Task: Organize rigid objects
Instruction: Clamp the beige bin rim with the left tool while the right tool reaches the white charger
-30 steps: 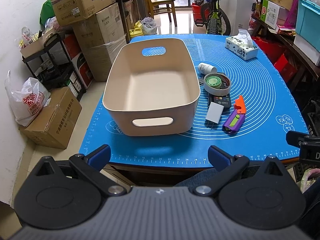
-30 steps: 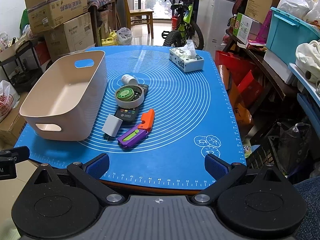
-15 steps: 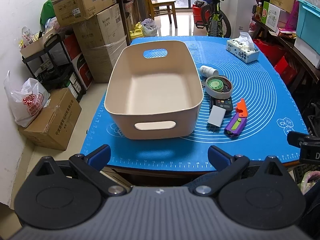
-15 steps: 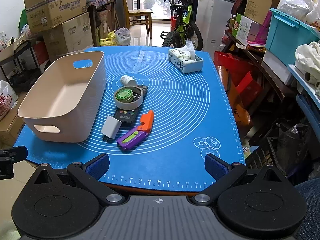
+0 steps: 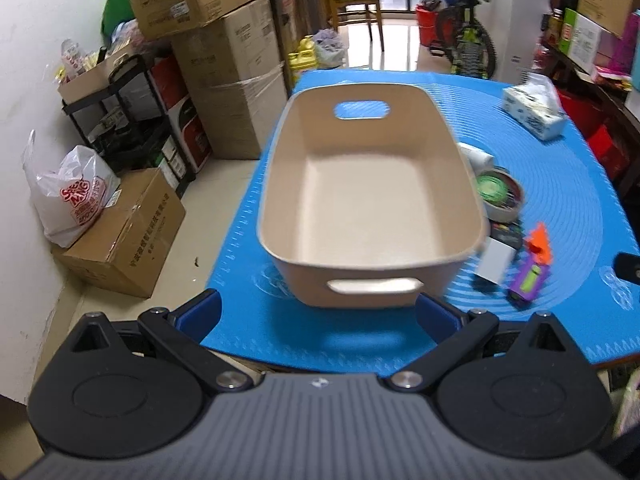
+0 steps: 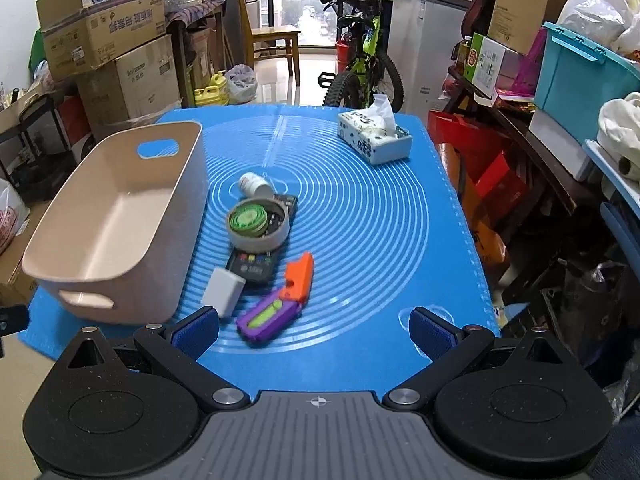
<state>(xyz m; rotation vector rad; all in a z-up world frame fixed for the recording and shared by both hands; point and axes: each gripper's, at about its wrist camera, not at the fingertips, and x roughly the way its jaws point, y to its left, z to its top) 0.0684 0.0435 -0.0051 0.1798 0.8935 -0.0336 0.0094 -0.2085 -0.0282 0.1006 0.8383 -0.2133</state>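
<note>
While both of my claws hang over the near edge of the blue mat (image 6: 360, 216), neither one holds anything. From my left gripper (image 5: 318, 314), whose fingers stand wide apart, I see the beige bin (image 5: 372, 268) at twelve o'clock, just ahead, sitting upright with bare floor inside. At two o'clock from it lie the loose things, beside the bin's right wall. My right gripper (image 6: 314, 328) is also spread wide, nothing between the pads. Going left to right in its view: the bin at ten o'clock, the white charger block (image 6: 223, 291) just past my left fingertip, the black remote (image 6: 260, 248) with a tape roll (image 6: 258, 225) resting on top, a small white bottle (image 6: 256, 184) on its side beyond them, then the purple-and-orange toy knife (image 6: 280, 302) at twelve o'clock, close in. A tissue box (image 6: 374, 140) sits far off at one o'clock.
</note>
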